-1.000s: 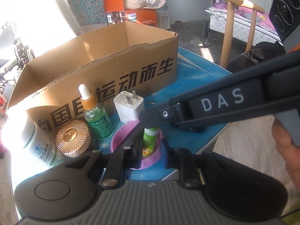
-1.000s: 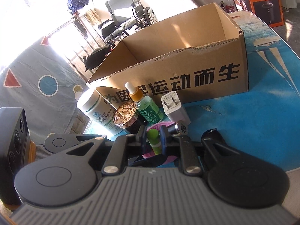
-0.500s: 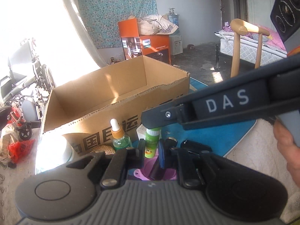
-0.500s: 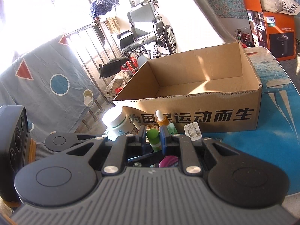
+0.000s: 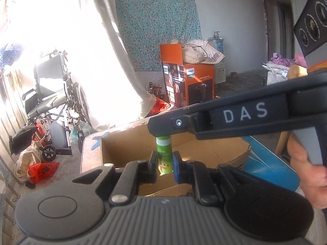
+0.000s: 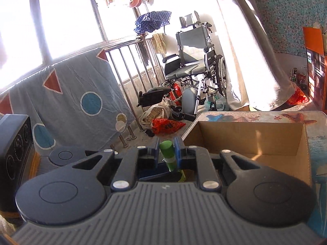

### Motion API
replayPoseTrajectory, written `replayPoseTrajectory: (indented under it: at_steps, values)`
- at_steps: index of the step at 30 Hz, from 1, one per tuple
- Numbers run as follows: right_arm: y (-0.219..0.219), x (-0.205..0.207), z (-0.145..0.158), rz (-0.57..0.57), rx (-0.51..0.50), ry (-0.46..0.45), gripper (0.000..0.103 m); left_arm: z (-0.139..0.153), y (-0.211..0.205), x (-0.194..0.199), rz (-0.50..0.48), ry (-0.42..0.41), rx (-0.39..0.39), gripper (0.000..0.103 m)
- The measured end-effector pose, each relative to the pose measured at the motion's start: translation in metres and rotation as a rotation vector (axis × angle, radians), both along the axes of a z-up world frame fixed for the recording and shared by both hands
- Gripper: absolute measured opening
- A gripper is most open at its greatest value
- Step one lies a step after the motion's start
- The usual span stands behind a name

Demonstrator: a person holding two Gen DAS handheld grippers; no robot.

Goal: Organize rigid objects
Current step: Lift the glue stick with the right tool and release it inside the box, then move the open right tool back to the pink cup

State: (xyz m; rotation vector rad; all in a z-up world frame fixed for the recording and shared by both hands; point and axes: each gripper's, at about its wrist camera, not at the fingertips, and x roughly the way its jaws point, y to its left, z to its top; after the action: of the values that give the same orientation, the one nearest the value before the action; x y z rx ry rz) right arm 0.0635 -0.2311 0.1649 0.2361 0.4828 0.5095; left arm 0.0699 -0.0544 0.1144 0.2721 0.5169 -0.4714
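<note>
Change: the green bottle (image 5: 165, 159) was low among other items on the surface a sec ago; it is now seen raised, over the open cardboard box (image 5: 130, 149). The dropper bottle, charger, gold lid and pink dish are no more in either view.
Meaning for task: the lift seems done; lowering into the box is judged as next step (not begun yet).
Left gripper (image 5: 165, 168): jaws clamped on the bottle's lower body, bottle kept upright.
Right gripper (image 6: 166, 150): jaws clamped on the bottle's green cap (image 6: 167, 146), approx. from the other side; its long arm w/ "DAS" print crosses the left wrist view, held by a hand (image 5: 308, 169).
Bottle position: in the air, between both grippers, above the box's near part, not touching the cardboard.
Box: 1, interior looks empty as far as is shown.
Count: 1 bottle, 1 box, 2 grippers, 1 hand visible.
Surface (image 6: 255, 116): blue, sea pattern; the box is resting on it.
</note>
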Motion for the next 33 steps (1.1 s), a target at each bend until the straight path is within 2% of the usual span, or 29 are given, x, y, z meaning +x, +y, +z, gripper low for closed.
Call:
replayPoseTrajectory:
  at_steps: [3, 7, 10, 14, 20, 23, 28, 30, 31, 33]
  values:
    - [-0.001, 0.052, 0.002, 0.033, 0.018, 0.075, 0.014, 0.003, 0.003, 0.042, 0.032, 0.101, -0.020, 0.015]
    - [-0.006, 0.123, -0.015, 0.065, 0.064, 0.225, 0.014, -0.010, 0.006, 0.101, 0.077, 0.224, -0.023, 0.015]
    - [-0.005, 0.180, -0.053, 0.090, 0.104, 0.387, 0.014, -0.027, 0.009, 0.131, 0.108, 0.288, 0.014, 0.015]
    - [-0.002, 0.227, -0.100, 0.111, 0.128, 0.565, 0.014, -0.055, 0.011, 0.163, 0.150, 0.396, 0.052, 0.016]
    - [0.022, 0.288, -0.171, 0.135, 0.110, 0.776, 0.014, -0.077, 0.008, 0.187, 0.179, 0.430, 0.125, 0.019]
    - [0.035, 0.313, -0.197, 0.120, 0.051, 0.811, 0.014, -0.080, 0.009, 0.189, 0.187, 0.437, 0.126, 0.020]
    - [0.041, 0.338, -0.207, 0.071, 0.013, 0.765, 0.019, -0.074, 0.013, 0.183, 0.186, 0.425, 0.109, 0.026]
    - [0.040, 0.343, -0.207, 0.048, 0.008, 0.756, 0.034, -0.069, 0.014, 0.179, 0.183, 0.413, 0.104, 0.027]
    - [0.039, 0.343, -0.205, 0.041, 0.008, 0.749, 0.046, -0.067, 0.015, 0.177, 0.182, 0.406, 0.097, 0.028]
    - [0.033, 0.341, -0.199, 0.031, 0.004, 0.719, 0.056, -0.060, 0.017, 0.173, 0.179, 0.393, 0.079, 0.032]
